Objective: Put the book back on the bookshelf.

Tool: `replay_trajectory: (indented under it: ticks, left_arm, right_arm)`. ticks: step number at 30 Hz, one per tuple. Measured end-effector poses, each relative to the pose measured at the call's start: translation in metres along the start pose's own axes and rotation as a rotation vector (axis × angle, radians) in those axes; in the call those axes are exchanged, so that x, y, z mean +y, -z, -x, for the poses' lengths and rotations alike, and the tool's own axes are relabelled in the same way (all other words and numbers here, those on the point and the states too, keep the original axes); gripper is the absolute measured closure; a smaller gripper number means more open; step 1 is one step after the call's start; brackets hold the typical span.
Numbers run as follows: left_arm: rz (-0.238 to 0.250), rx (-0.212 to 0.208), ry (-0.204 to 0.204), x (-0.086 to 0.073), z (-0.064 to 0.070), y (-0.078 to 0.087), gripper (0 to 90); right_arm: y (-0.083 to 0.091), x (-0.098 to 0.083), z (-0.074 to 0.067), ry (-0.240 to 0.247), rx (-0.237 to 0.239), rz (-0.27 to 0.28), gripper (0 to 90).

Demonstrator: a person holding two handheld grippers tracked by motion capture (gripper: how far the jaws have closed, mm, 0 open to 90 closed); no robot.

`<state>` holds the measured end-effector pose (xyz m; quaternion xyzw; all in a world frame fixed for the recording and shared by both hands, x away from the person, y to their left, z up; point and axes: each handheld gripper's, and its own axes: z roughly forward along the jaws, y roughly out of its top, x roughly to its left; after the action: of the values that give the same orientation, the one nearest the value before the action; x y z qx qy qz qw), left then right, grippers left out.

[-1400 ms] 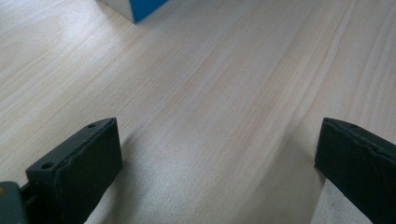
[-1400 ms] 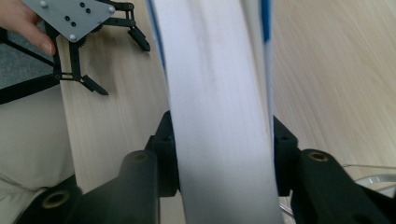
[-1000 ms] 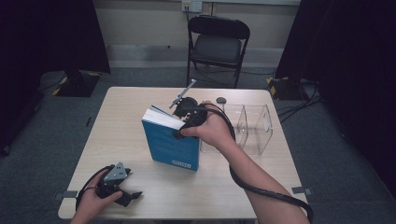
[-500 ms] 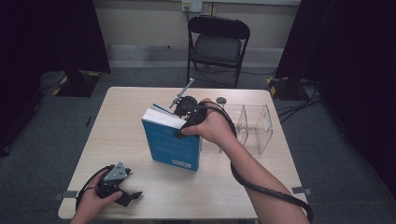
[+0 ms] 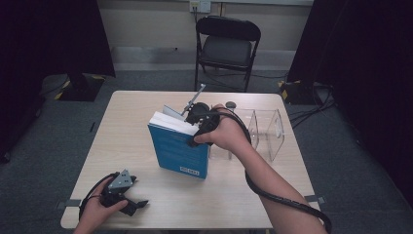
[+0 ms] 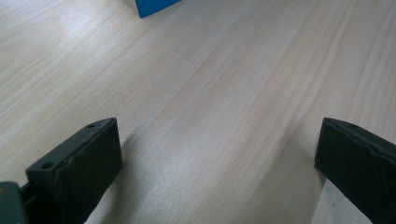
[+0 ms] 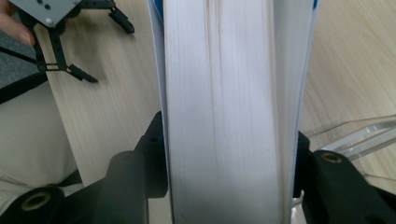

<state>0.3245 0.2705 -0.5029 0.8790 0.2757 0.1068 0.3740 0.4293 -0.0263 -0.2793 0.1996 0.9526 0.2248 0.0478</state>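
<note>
A blue-covered book stands tilted on its lower edge in the middle of the table. My right gripper is shut on the book's upper edge. In the right gripper view the white page block runs up between the two black jaws of the right gripper, which press on both covers. My left gripper rests low at the table's front left, open, well apart from the book. The left gripper view shows the left gripper with jaws spread wide over bare wood, and a blue book corner at the top edge.
A clear acrylic book holder stands just right of the book, also visible as a clear holder in the right gripper view. A small dark disc lies behind my right hand. A black folding chair stands beyond the far edge.
</note>
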Motion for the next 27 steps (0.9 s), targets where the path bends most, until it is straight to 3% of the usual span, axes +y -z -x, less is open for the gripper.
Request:
replay_trajectory:
  ticks: [15,27]
  left_arm:
    - [-0.001,-0.001,-0.002,0.000,0.000,0.000,0.0]
    - [0.000,-0.001,-0.002,0.000,0.000,0.000,0.0]
  right_arm:
    - [-0.015,0.000,0.002,0.022,-0.002,-0.079,47.6]
    - [-0.026,-0.001,0.005,-0.004,0.018,-0.124,41.1]
